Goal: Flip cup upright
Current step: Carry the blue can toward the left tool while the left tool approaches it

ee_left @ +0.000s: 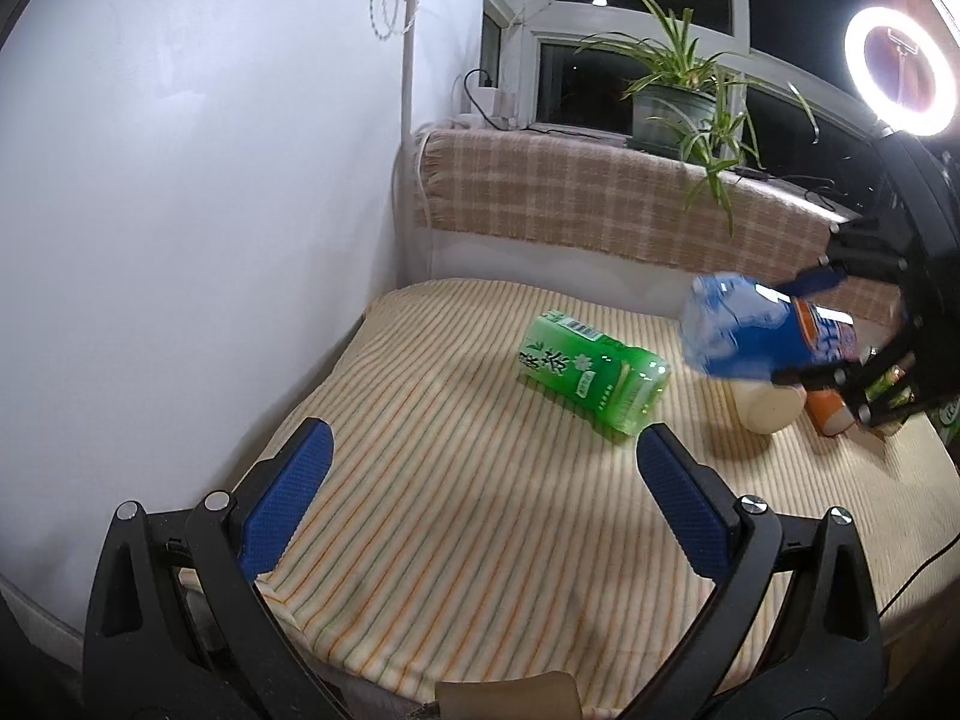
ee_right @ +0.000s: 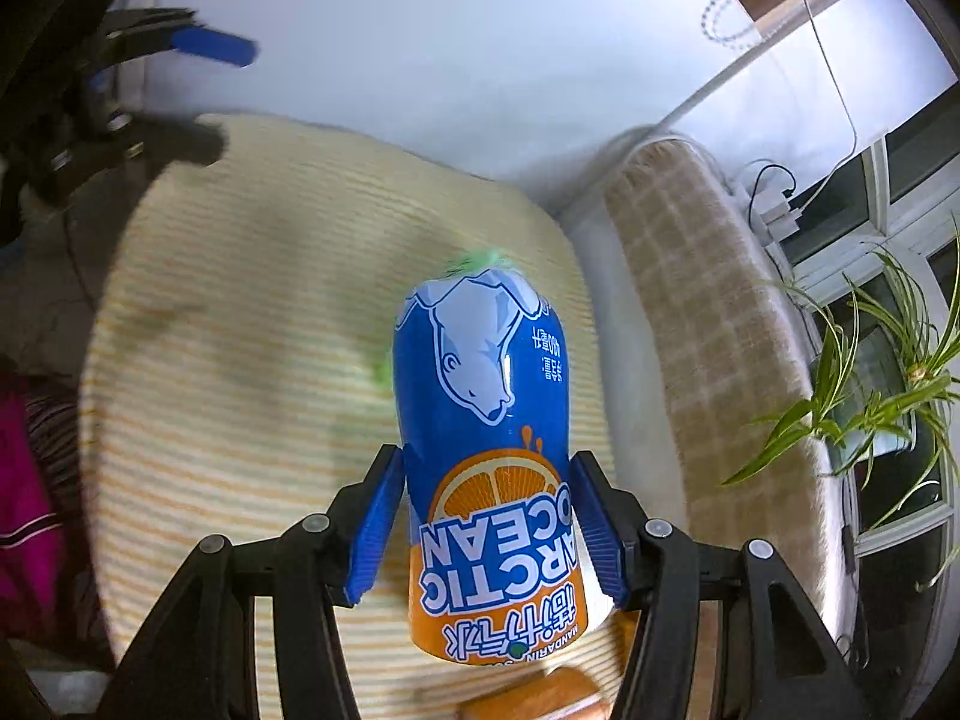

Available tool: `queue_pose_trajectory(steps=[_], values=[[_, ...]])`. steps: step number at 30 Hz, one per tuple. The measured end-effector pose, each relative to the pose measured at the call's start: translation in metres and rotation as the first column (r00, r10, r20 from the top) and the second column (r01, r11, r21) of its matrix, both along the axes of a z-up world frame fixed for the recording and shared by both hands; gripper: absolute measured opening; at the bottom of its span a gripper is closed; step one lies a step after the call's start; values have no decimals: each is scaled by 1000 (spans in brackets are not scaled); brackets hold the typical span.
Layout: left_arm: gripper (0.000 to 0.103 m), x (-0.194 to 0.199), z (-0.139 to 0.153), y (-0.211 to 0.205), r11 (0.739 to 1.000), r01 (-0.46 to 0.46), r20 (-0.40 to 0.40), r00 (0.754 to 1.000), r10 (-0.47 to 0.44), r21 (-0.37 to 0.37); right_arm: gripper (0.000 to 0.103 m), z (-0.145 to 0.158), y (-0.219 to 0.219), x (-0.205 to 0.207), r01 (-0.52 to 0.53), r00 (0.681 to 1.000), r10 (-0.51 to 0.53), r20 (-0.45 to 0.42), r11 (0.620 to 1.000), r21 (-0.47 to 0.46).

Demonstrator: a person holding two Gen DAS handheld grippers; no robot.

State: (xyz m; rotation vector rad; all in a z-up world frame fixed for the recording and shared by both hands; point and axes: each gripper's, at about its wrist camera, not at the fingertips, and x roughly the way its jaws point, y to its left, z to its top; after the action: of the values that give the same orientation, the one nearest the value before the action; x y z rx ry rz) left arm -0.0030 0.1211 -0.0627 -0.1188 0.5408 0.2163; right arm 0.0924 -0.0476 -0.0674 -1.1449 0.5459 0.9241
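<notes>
A glossy blue and orange cup point(ee_right: 489, 468), smooth like printed plastic film, catches light along its side. The right gripper point(ee_right: 486, 534) has matt black plastic arms, ribbed blue pads point(ee_right: 375, 531) and dull silver metal rivets; the left gripper point(ee_left: 480, 492) is built alike, its pads finely textured. A soft woven cloth point(ee_left: 456, 516) with thin yellow stripes covers the table. On it lies a shiny, translucent green plastic cup point(ee_left: 591, 375). Far off, a coarser checked blanket point(ee_left: 600, 198) with a fringed edge drapes over the sill. The wall point(ee_left: 198, 210) at left is smooth, matt white.
</notes>
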Motion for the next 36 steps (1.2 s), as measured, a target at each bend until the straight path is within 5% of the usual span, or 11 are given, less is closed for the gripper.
queue_pose_trajectory(steps=[21, 32, 36], values=[[103, -3, 6, -58, 985, 171, -54, 984, -170, 5, 60, -61, -95, -36, 89, 983, -105, -151, 990, -107], [103, 16, 10, -88, 934, 357, -121, 928, -353, 13, 67, -65, -116, -29, 181, 960, -188, -206, 982, -50], [103, 27, 15, -98, 901, 431, -130, 897, -422, 49, 75, -52, -133, -34, 254, 941, -236, -244, 966, 45]])
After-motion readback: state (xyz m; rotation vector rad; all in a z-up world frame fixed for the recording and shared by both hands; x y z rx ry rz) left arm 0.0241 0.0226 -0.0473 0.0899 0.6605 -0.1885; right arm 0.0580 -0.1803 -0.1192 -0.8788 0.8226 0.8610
